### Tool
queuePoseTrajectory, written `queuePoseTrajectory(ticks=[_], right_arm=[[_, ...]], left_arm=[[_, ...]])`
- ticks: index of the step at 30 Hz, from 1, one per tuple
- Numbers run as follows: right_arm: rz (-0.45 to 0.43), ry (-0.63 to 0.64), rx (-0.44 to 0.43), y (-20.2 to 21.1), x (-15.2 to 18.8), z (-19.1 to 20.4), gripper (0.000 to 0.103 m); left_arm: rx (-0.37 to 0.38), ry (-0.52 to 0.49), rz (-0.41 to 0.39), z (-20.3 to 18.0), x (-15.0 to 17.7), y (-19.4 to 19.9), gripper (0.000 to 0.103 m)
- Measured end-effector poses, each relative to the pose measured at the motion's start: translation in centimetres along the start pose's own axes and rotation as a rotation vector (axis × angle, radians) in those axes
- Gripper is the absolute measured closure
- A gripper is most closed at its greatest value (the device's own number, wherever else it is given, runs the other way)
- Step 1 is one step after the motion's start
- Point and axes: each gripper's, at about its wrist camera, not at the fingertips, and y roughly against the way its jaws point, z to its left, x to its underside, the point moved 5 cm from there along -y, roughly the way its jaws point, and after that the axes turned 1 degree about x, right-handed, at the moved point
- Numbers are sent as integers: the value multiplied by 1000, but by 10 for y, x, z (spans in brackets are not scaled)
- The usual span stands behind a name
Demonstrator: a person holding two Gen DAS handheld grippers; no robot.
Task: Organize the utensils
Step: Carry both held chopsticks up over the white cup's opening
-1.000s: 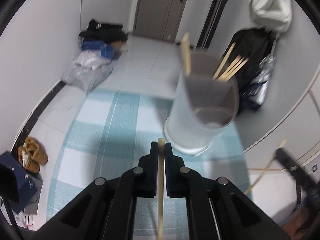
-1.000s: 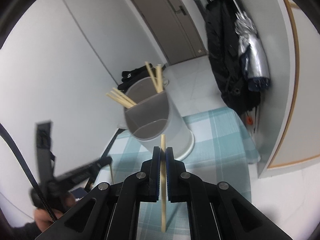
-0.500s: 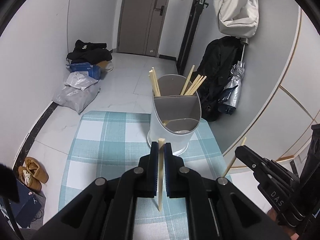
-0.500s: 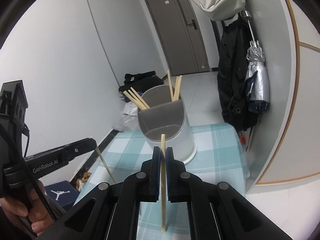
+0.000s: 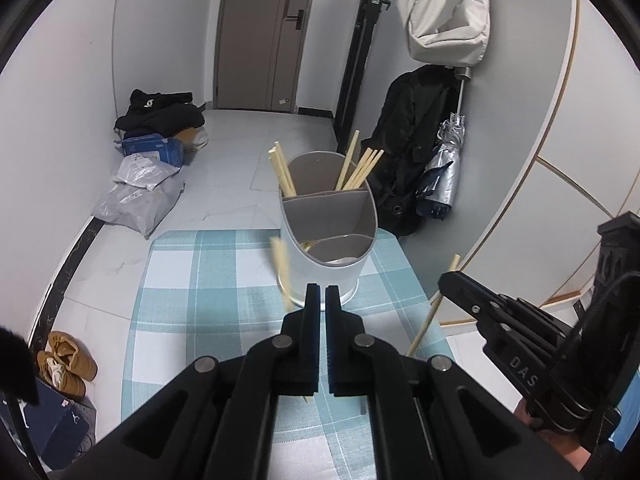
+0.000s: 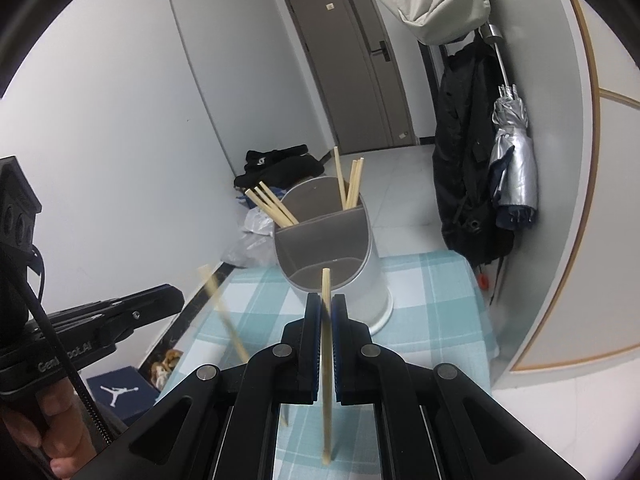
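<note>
A white divided utensil holder [image 5: 328, 232] stands at the far end of the checked cloth, with several chopsticks in its back compartment; it shows in the right wrist view [image 6: 332, 256] too. My left gripper [image 5: 322, 300] has its jaws slightly apart and nothing between them. A blurred chopstick [image 5: 282, 270] is loose in the air just left of its tips, also seen in the right wrist view [image 6: 224, 316]. My right gripper [image 6: 326, 308] is shut on a chopstick [image 6: 326, 360], held upright in front of the holder; it appears at the right in the left wrist view [image 5: 432, 308].
The blue-and-white checked cloth [image 5: 208, 300] covers a narrow table. Beyond it are the floor with bags and clothes [image 5: 152, 160], a door, and a coat with an umbrella [image 5: 440, 176] on the right wall. Shoes [image 5: 68, 360] lie on the floor at left.
My left gripper has let go of its chopstick, which is falling to the left of the jaws. Both grippers have drawn back from the holder. The right still holds its chopstick.
</note>
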Motion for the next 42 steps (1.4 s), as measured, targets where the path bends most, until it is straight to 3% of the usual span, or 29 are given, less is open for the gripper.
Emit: queuePoseTrajectory(ticks=[10, 12, 14, 17, 18, 21, 23, 25, 33, 36, 42], right_arm=[[8, -28, -3, -9, -6, -5, 99], [9, -31, -3, -10, -8, -6, 99], [11, -41, -8, -9, -9, -8, 99], [9, -66, -17, -6, -8, -15, 99], [10, -75, -21, -5, -7, -17, 99], [22, -108, -29, -6, -3, -26, 99], [26, -136, -36, -6, -1, -33, 99], [25, -155, -41, -5, 0, -38, 99], [17, -203, -48, 4, -5, -58, 99], [13, -210, -56, 7, -6, -61, 99], [10, -221, -68, 10, -7, -63, 99]], left_arm=[[22, -3, 20, 1, -4, -2, 103], [44, 19, 26, 7, -5, -3, 103], [20, 54, 43, 22, -3, -10, 103], [17, 165, 121, 52, 8, -33, 101], [5, 199, 160, 61, 13, -44, 98], [-6, 240, 239, 71, 26, -75, 72], [-15, 231, 254, 66, 32, -89, 44], [-23, 199, 270, 55, 39, -106, 33], [-140, 97, 348, 28, 57, -167, 35], [-204, 76, 382, 30, 64, -179, 65], [-201, 115, 365, 38, 65, -178, 95]])
